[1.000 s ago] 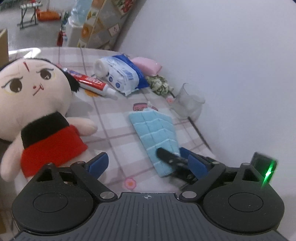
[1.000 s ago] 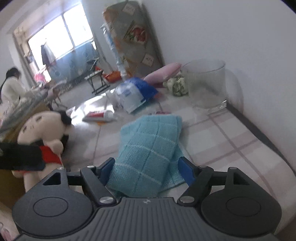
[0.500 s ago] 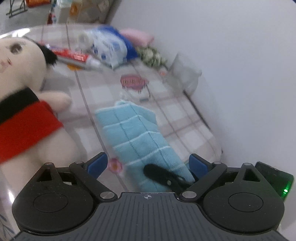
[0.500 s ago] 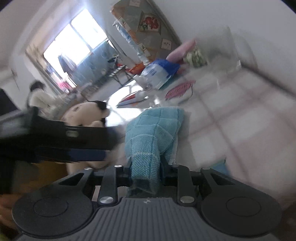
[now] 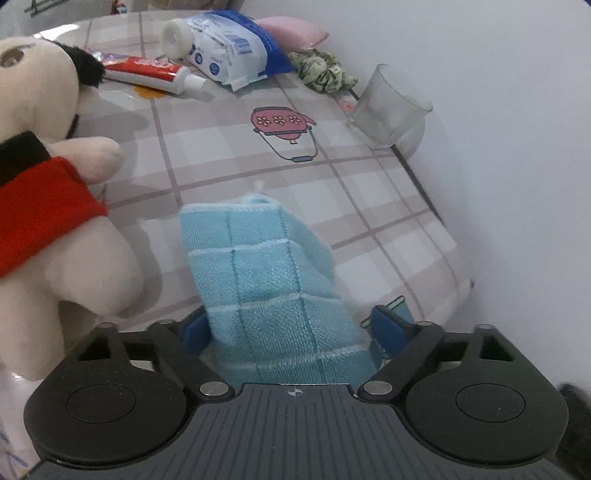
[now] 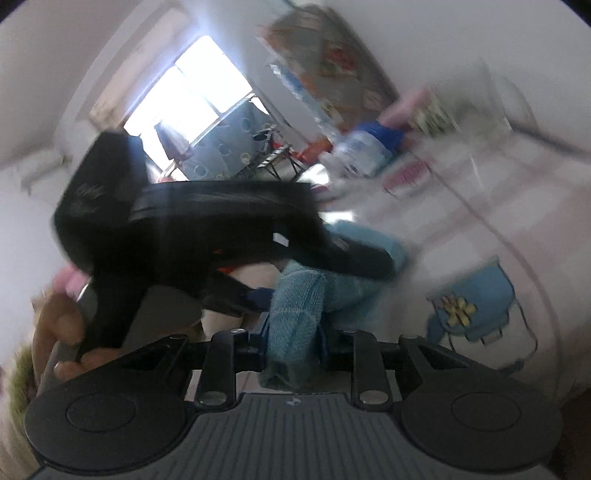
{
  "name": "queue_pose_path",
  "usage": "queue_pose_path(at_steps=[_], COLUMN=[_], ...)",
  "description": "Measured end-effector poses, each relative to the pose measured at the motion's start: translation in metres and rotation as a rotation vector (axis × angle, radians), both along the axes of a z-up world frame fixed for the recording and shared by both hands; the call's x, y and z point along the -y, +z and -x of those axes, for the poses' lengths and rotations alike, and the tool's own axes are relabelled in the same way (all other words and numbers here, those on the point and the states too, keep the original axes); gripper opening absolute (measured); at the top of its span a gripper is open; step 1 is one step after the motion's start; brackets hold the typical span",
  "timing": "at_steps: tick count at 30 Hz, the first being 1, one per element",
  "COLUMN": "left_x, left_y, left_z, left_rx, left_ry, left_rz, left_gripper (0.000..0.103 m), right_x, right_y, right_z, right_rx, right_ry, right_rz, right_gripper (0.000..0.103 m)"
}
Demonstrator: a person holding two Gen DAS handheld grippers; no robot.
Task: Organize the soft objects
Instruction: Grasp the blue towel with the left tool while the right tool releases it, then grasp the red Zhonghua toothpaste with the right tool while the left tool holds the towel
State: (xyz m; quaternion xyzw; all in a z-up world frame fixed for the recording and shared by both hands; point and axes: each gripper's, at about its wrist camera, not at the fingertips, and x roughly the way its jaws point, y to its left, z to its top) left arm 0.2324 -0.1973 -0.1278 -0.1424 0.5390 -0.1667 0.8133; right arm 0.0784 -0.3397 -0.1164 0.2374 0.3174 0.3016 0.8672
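Observation:
A light blue checked towel (image 5: 266,280) lies on the checked tablecloth, its near end raised. My left gripper (image 5: 291,328) is open, with the towel's near end between its blue pads, which stand apart from it. My right gripper (image 6: 293,339) is shut on a bunched end of the same towel (image 6: 295,317); this view is blurred. The left gripper's black body (image 6: 192,221) crosses the right wrist view. A plush doll (image 5: 44,192) in a red top lies at the left.
At the table's far end lie a toothpaste tube (image 5: 147,72), a blue and white tissue pack (image 5: 229,44), a pink pouch (image 5: 295,33) and a green scrunchie (image 5: 321,72). A clear cup (image 5: 388,107) stands by the white wall at the right.
My right gripper closed on the towel's end and lifted it. My left gripper moved in so that the towel's raised end now sits between its open fingers. The right view tilted.

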Motion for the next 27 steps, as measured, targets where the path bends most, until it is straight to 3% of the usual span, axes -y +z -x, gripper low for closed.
queue_pose_path(at_steps=[3,7,9,14,20,23,27], left_x=[-0.001,-0.011,-0.017,-0.029,-0.047,-0.061,-0.087], left_y=[0.002,0.003,0.004,0.018,0.05,0.067,0.087], left_z=[0.004,0.006,0.009,0.017,0.033,0.042,0.053], left_rx=[0.009,-0.013,-0.013,0.031,0.154,0.218,0.296], left_ry=[-0.001,0.002,0.003,0.006,0.016,0.037,0.103], left_rz=[-0.032,0.005,0.028,0.054,0.072,0.075,0.068], left_gripper=[0.057,0.026,0.019,0.016,0.016,0.016,0.016], right_x=[-0.014,-0.025,-0.028,-0.027,0.006,0.025,0.029], right_y=[0.018,0.033,0.037,0.054,0.085,0.106,0.126], right_z=[0.011,0.019,0.022,0.033,0.03,0.012,-0.044], right_rx=[0.093,0.165,0.18,0.242,0.294,0.327,0.309], right_ry=[0.018,0.042,0.054,0.061,0.055,0.017,0.012], right_rz=[0.105,0.183,0.205,0.261,0.199,0.158,0.139], right_gripper=[0.032,0.032,0.032,0.033,0.033,0.033,0.033])
